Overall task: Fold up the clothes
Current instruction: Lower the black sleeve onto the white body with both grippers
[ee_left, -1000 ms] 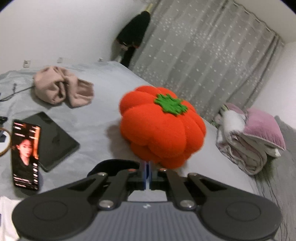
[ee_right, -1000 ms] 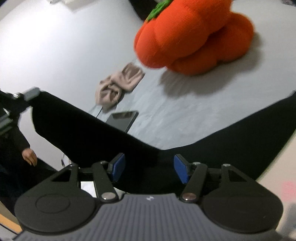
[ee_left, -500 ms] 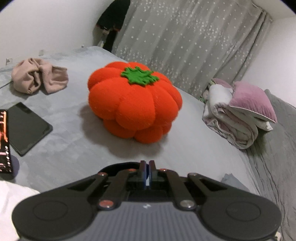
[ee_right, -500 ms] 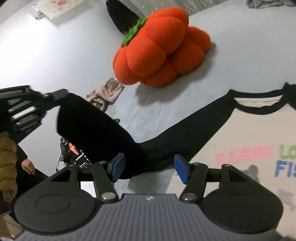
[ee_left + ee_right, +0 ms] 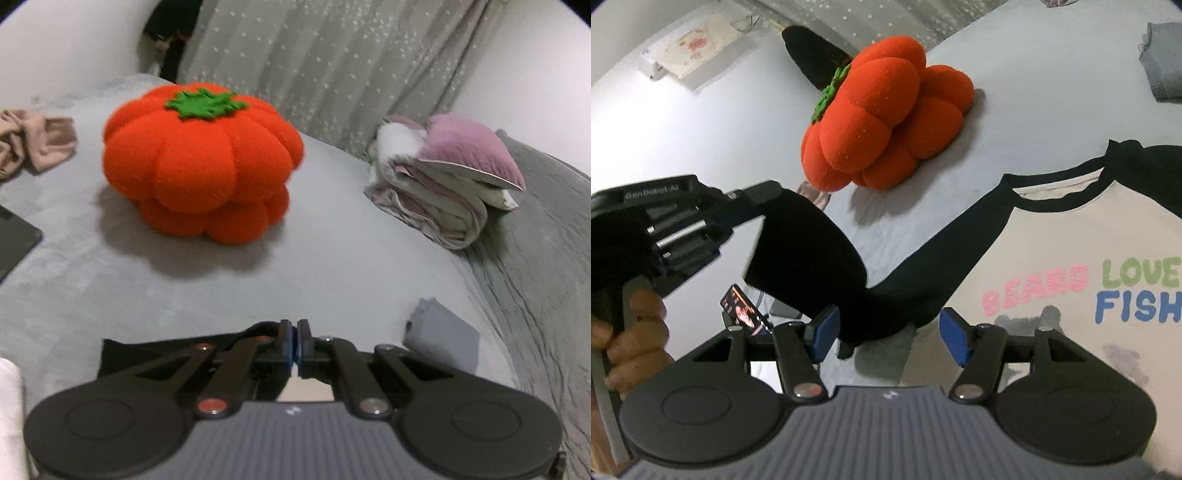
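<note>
lifted further, one black sleeve [image 5: 809,240] pinched by left gripper [image 5: 764,192]; right gripper [image 5: 886,332] spread; one pumpkin cushion [image 5: 199,162]

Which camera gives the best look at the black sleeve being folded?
The right wrist view. There the black sleeve runs from the shirt up to the left gripper, which is shut on its end. The left wrist view shows only a dark strip of sleeve behind its closed fingers.

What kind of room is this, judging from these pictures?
Most likely a bedroom. A wide bed with a grey sheet holds a round orange plush pumpkin cushion and a folded pink-and-white quilt, and a grey dotted curtain hangs behind it.
</note>
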